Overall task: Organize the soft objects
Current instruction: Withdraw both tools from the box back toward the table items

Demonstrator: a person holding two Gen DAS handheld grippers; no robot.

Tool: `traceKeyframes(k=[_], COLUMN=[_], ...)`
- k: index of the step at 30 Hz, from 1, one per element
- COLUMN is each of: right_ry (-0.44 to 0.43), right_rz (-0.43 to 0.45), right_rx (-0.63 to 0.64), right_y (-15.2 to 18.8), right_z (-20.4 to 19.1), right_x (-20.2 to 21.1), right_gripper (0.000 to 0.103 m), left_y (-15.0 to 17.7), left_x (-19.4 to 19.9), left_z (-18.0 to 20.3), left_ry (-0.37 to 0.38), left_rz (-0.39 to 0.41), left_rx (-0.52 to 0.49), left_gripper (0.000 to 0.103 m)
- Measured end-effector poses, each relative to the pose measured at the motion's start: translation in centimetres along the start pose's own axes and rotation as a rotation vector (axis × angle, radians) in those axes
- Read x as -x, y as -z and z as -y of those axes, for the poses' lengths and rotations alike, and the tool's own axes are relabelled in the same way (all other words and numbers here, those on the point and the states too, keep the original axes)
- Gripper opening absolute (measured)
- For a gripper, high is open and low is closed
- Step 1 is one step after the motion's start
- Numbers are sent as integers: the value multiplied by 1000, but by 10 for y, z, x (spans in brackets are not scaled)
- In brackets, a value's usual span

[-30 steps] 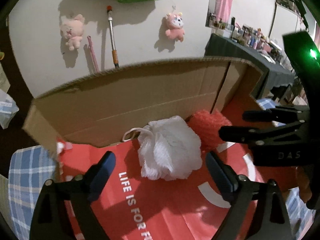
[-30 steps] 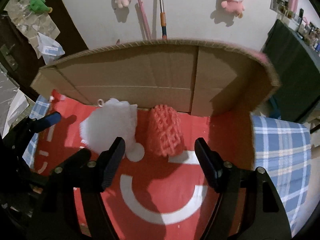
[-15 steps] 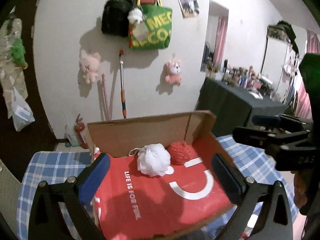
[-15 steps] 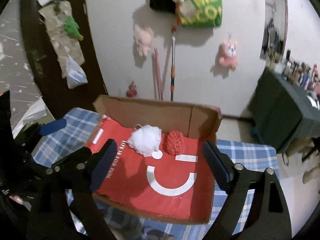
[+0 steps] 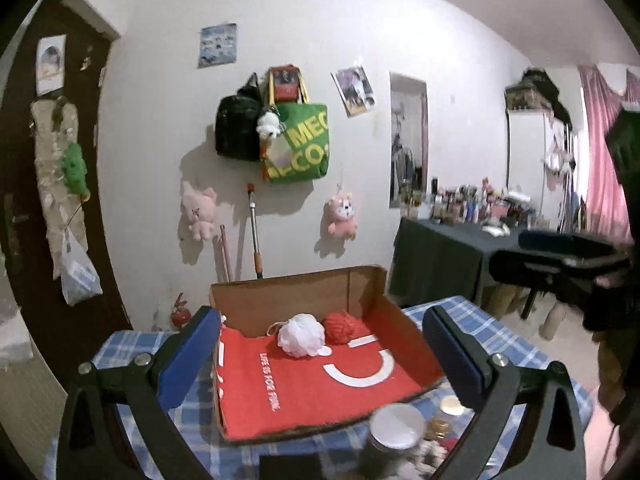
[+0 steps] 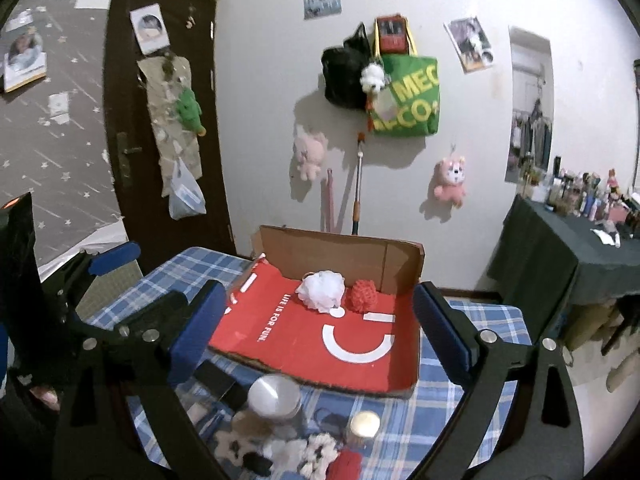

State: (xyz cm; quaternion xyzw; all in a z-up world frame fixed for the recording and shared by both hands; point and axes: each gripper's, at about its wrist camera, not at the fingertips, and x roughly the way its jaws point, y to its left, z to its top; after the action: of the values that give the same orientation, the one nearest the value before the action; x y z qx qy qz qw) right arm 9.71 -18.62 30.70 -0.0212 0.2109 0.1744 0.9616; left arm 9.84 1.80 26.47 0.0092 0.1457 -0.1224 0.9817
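Observation:
A white mesh bath puff [image 5: 301, 335] [image 6: 322, 291] and a red mesh puff [image 5: 339, 326] [image 6: 361, 295] lie side by side at the back of an open cardboard box with a red lining [image 5: 304, 384] [image 6: 320, 332]. My left gripper [image 5: 320, 352] is open and empty, held back above the box's near edge. My right gripper [image 6: 318, 330] is open and empty, also pulled back above the table. More soft items, white, black-and-white and red [image 6: 304, 454], lie on the table in front of the box.
The box stands on a blue checked tablecloth [image 6: 472, 392]. A metal-lidded jar [image 6: 274, 396] and a small gold-lidded jar [image 6: 363, 424] stand near the box's front edge. A dark table with bottles [image 5: 448, 248] is at the right. Plush toys and bags hang on the wall.
Both grippers have pulled far back and up from the box; the puffs now look small and stay where they were. The table's front items have come into view.

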Motion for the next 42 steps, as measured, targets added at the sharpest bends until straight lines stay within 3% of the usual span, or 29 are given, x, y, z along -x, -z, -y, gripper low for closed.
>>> traceKeyframes(k=[9, 17, 25, 29, 42], right_ry=[28, 94, 153, 139, 138], right_rz=[116, 154, 108, 61, -110], right_rx=[8, -14, -44, -72, -137], right_y=[66, 122, 183, 210, 262], right_z=[-27, -39, -37, -34, -20], right_x=[68, 92, 68, 49, -5], right_gripper=[99, 100, 100, 100, 100], left_y=[42, 93, 139, 160, 217], left_x=[70, 93, 95, 90, 49], left_z=[5, 20, 25, 29, 32], left_ry=[23, -11, -105, -153, -162], left_rz=[66, 59, 56, 52, -112], left_rx=[63, 103, 112, 84, 89], left_gripper=[103, 103, 103, 103, 103])
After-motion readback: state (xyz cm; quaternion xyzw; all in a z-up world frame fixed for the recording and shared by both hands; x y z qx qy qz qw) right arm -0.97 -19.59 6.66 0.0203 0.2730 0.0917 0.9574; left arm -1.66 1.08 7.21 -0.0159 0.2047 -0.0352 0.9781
